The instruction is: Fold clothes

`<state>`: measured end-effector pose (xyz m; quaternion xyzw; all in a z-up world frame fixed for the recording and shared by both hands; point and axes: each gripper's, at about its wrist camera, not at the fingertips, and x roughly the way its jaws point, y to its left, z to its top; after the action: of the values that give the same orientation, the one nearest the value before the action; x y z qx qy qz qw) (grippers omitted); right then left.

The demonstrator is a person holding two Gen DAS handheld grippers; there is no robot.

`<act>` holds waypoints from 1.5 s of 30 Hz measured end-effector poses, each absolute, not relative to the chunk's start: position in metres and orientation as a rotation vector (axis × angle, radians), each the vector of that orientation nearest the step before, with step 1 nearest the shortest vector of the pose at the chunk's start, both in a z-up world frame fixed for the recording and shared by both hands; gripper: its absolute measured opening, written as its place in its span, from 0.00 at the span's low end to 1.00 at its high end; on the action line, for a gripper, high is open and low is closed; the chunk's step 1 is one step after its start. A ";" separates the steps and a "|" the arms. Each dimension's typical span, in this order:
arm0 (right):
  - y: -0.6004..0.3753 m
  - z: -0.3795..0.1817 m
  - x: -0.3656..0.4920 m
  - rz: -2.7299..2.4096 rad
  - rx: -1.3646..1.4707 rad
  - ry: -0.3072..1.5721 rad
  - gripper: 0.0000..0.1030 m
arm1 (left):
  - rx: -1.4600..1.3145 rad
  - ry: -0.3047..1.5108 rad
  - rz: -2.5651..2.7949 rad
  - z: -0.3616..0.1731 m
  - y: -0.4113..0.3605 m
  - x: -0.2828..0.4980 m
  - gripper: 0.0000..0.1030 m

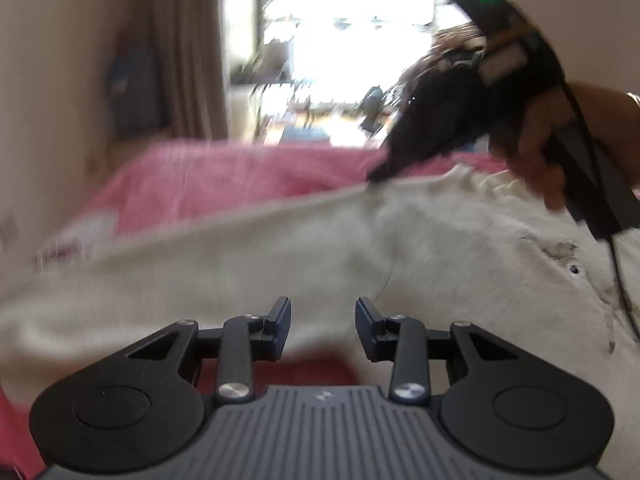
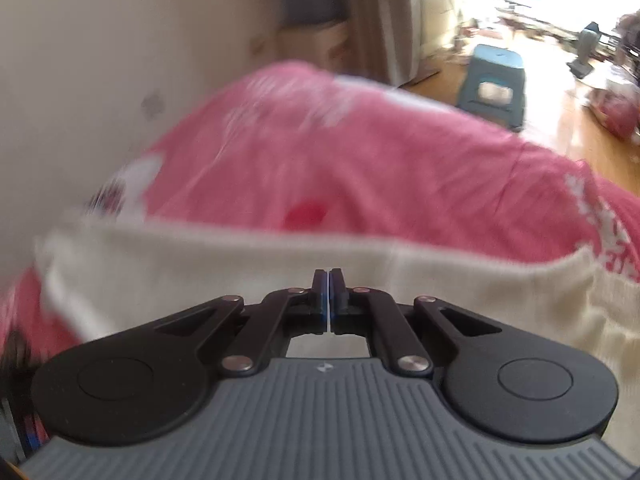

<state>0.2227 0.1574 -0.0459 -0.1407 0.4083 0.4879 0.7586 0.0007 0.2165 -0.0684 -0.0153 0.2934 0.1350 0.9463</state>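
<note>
Cream knit garment (image 1: 280, 248) lies blurred across pink bedspread (image 2: 360, 160). Left hand-held gripper (image 1: 323, 326) gapes above it. Right hand-held gripper (image 2: 329, 292) pinched closed, probably on the garment's edge; contact hidden.

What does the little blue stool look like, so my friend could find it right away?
Start at the big pink bedspread that fills the middle of the right wrist view, then look past its far edge to the sunlit wooden floor. There stands the blue plastic stool, low and boxy with an open gap under its seat. Nothing else on that floor is pale blue.
</note>
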 end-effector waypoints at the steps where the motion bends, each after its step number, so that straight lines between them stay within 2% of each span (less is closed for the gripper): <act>1: 0.158 -0.051 0.219 1.068 -0.329 0.897 0.00 | -0.030 0.600 0.260 -0.068 0.216 0.003 0.36; 6: 0.168 -0.081 0.239 1.004 -0.304 0.910 0.00 | -0.153 0.731 0.241 -0.089 0.227 0.017 0.34; 13: 0.171 -0.087 0.295 0.877 0.003 0.909 0.00 | -0.131 0.745 0.244 -0.086 0.223 0.014 0.34; 18: 0.152 -0.068 0.303 0.806 0.140 0.884 0.01 | -0.129 0.740 0.247 -0.088 0.223 0.012 0.35; 25: 0.141 -0.070 0.262 0.981 -0.111 1.031 0.02 | -0.141 0.744 0.249 -0.087 0.225 0.013 0.35; 31: 0.135 -0.054 0.296 0.753 0.007 0.951 0.02 | -0.118 0.746 0.254 -0.086 0.220 0.011 0.35; 33: 0.138 -0.041 0.284 0.826 0.022 0.929 0.03 | -0.130 0.745 0.257 -0.084 0.220 0.011 0.35; 36: 0.152 -0.029 0.243 0.979 -0.108 0.914 0.03 | -0.169 0.721 0.260 -0.075 0.224 0.005 0.35; 40: 0.159 -0.041 0.204 1.066 -0.174 0.970 0.03 | -0.140 0.663 0.292 -0.065 0.231 0.005 0.38; 45: 0.167 -0.067 0.178 1.063 -0.181 1.023 0.03 | -0.203 0.687 0.349 -0.075 0.252 0.014 0.38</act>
<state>0.1781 0.1674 -0.0667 -0.0825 0.4656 0.4837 0.7365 0.0142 0.2523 -0.0747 -0.0990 0.3345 0.1700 0.9216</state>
